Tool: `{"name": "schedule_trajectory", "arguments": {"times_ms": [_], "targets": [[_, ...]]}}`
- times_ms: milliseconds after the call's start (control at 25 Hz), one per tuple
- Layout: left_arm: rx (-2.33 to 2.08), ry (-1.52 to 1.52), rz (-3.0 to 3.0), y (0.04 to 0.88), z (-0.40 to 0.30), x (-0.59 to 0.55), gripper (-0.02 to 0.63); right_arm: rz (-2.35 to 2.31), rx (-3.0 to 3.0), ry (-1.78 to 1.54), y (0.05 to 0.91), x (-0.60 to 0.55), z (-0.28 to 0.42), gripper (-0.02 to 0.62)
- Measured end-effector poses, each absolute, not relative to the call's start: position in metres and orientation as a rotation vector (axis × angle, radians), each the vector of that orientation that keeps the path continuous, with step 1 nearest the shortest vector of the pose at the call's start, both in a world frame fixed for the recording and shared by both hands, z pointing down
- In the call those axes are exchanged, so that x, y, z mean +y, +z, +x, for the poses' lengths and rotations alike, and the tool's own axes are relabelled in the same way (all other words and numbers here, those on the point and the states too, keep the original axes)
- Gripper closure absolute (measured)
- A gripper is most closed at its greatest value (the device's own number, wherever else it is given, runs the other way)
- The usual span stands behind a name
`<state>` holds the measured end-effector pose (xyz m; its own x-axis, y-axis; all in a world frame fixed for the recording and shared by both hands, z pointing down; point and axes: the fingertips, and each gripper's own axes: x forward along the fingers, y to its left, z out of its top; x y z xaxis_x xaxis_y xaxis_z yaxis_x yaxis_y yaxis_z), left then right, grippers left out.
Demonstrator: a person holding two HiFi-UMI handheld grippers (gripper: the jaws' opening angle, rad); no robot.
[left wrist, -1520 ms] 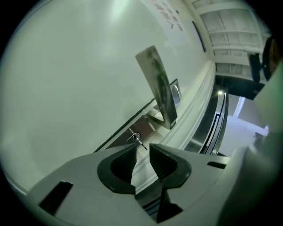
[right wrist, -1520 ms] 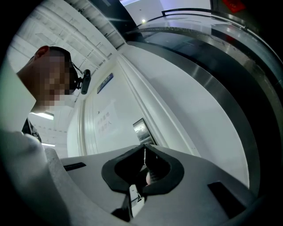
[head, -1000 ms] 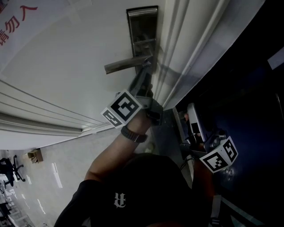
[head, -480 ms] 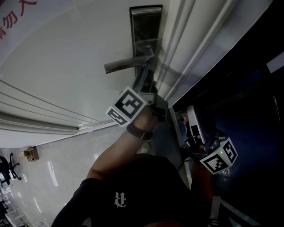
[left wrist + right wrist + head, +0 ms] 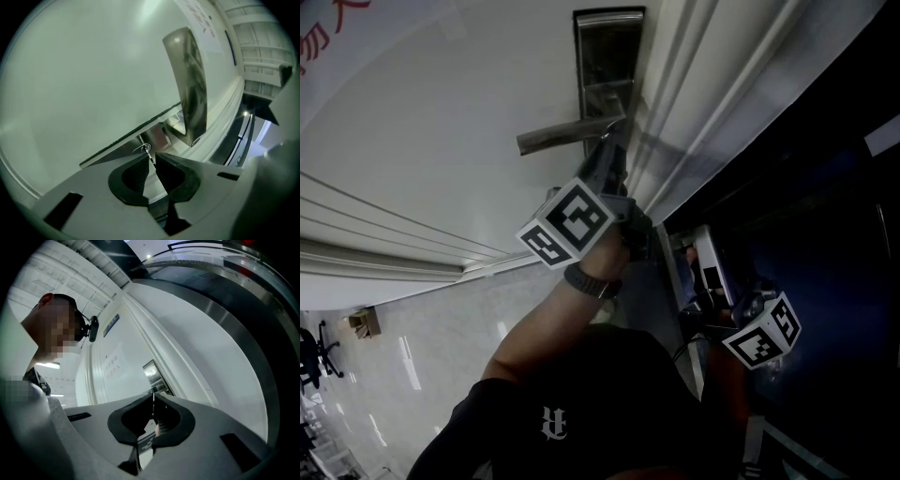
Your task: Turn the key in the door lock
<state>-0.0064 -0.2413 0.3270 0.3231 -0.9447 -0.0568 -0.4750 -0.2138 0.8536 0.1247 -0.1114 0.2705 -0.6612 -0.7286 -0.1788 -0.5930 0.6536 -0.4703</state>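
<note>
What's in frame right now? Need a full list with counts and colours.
door: 1, white, fills the upper left of the head view
lock plate: 1, silver, on the door near its edge
lever handle: 1, silver, on the lock plate
key: 1, metal, in the keyhole of the lock plate
red lettering: partly cut off, on the door's top left
floor: light, glossy, lower left
office chair: 1, black, on the floor at far left
box: 1, brown, on the floor near the chair
wristband: 1, dark, on the left wrist
left gripper: 1, grey, shut on the key
right gripper: 1, grey, shut, empty, held low at right
</note>
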Motion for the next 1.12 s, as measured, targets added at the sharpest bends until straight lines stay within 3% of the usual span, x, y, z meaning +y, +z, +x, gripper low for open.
{"name": "schedule_trajectory", "arguments": {"times_ms": [1120], "targets": [[-2.017, 0.183, 2.444, 0.3246, 0.0031, -0.2375, 0.555, -0.956, 2.499, -0.569, 0.2736, -0.1081, 0.1199, 0.580]]}}
